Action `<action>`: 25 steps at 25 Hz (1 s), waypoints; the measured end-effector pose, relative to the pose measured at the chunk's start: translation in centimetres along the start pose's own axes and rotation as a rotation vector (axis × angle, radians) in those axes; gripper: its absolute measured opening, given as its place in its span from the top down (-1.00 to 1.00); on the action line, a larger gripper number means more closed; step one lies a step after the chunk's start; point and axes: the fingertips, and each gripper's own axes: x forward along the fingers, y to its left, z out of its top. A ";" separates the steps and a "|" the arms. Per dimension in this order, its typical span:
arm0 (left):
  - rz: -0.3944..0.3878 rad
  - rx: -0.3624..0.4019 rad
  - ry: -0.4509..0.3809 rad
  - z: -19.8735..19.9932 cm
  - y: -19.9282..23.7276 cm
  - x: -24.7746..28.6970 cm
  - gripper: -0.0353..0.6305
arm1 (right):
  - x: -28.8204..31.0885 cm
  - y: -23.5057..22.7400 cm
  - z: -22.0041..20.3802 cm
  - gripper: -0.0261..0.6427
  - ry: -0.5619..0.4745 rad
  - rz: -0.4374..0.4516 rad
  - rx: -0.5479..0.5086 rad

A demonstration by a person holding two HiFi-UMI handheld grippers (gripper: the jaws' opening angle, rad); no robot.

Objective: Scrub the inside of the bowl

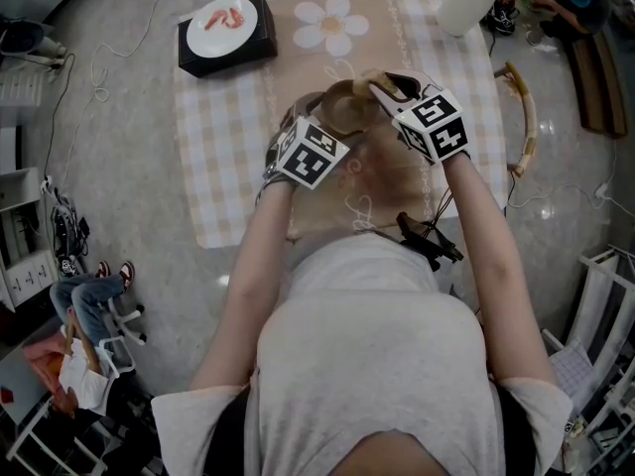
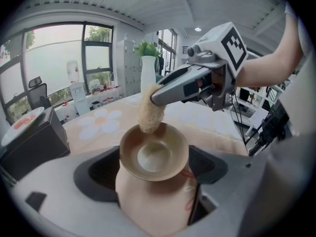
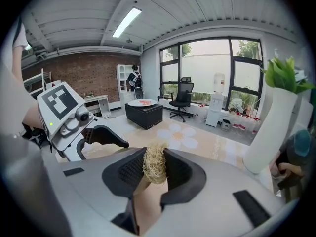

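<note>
A tan bowl (image 2: pixel 154 154) is held up above the table, with my left gripper (image 2: pixel 154 171) shut on its near rim and its inside facing the camera. A pale straw-coloured loofah scrubber (image 2: pixel 150 113) rests on the bowl's far inner wall. My right gripper (image 2: pixel 159 95) reaches in from the upper right, shut on that scrubber. In the right gripper view the scrubber (image 3: pixel 156 163) is pinched between the jaws of my right gripper (image 3: pixel 155 171). In the head view the bowl (image 1: pixel 345 109) sits between my left gripper (image 1: pixel 322 127) and my right gripper (image 1: pixel 382 87).
The table carries a checked cloth (image 1: pixel 228 147) with a daisy print. A black box with a white plate of red food (image 1: pixel 226 30) stands at the far left. A white vase with a green plant (image 1: pixel 466 3) is at the far right. A wooden chair back (image 1: pixel 526 117) stands beside the table's right edge.
</note>
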 end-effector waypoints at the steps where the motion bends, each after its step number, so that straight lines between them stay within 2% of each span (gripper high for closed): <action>1: 0.000 0.000 0.000 0.0 0.0 0.0 -0.33 | -0.2 0.0 -0.1 0.61 0.002 0.000 -0.001; 9: 0.001 0.000 0.003 -0.1 0.0 0.1 -0.33 | -1.1 0.7 -1.1 0.61 0.021 0.038 -0.002; 18: -0.001 0.003 0.005 0.0 0.0 0.1 -0.34 | -2.0 3.6 -2.4 0.61 0.084 0.156 -0.038; 25: -0.007 0.006 0.003 0.0 0.1 0.1 -0.34 | -1.1 5.5 -1.9 0.61 0.078 0.228 -0.063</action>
